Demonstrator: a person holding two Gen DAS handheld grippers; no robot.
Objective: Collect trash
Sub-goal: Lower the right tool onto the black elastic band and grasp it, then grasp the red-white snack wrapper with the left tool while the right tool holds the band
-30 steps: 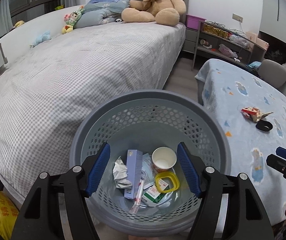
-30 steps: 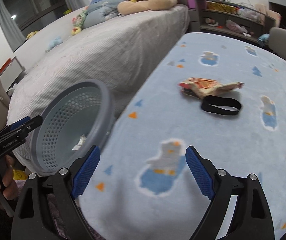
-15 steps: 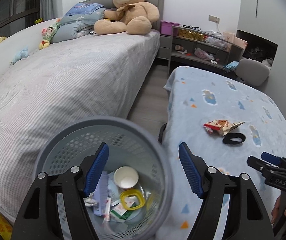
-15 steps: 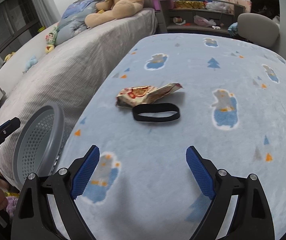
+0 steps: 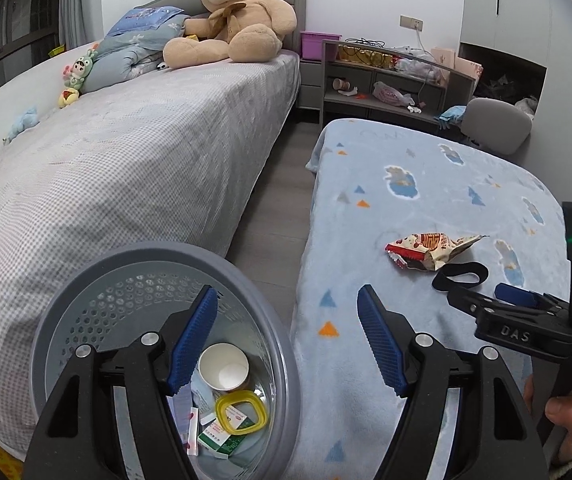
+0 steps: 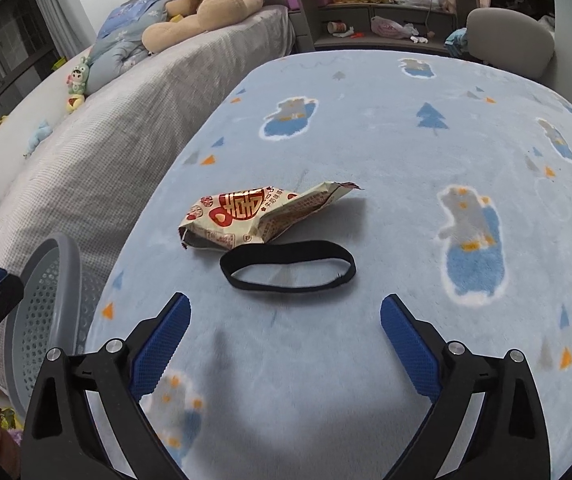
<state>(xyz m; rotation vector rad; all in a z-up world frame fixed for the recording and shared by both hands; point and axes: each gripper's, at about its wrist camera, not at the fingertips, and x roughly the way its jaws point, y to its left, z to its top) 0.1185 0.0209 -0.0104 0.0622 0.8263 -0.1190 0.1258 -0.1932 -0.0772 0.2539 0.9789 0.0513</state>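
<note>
A crumpled red-and-cream snack wrapper [image 6: 261, 216] lies on the blue blanket-covered table [image 6: 366, 140], with a black elastic band [image 6: 288, 266] just in front of it. My right gripper [image 6: 283, 320] is open and empty, low over the blanket, a short way before the band. Wrapper [image 5: 430, 248] and band [image 5: 462, 274] also show in the left wrist view. My left gripper [image 5: 288, 320] is open and empty above the grey perforated trash basket [image 5: 85, 304], which holds a paper cup [image 5: 223, 372], a yellow ring [image 5: 241, 408] and small boxes. The right gripper shows there at the right [image 5: 498, 300].
A grey checked bed [image 5: 105, 180] with a big teddy bear [image 5: 229, 16] stands left of the table, a narrow floor strip between them. Cluttered shelves [image 5: 386, 80] and a grey chair [image 5: 498, 124] are at the back. The basket rim [image 6: 61, 280] is left of the table edge.
My right gripper has moved forward over the table toward the wrapper and band. My left gripper has drifted right and tilted up, so the basket now sits lower left in its view.
</note>
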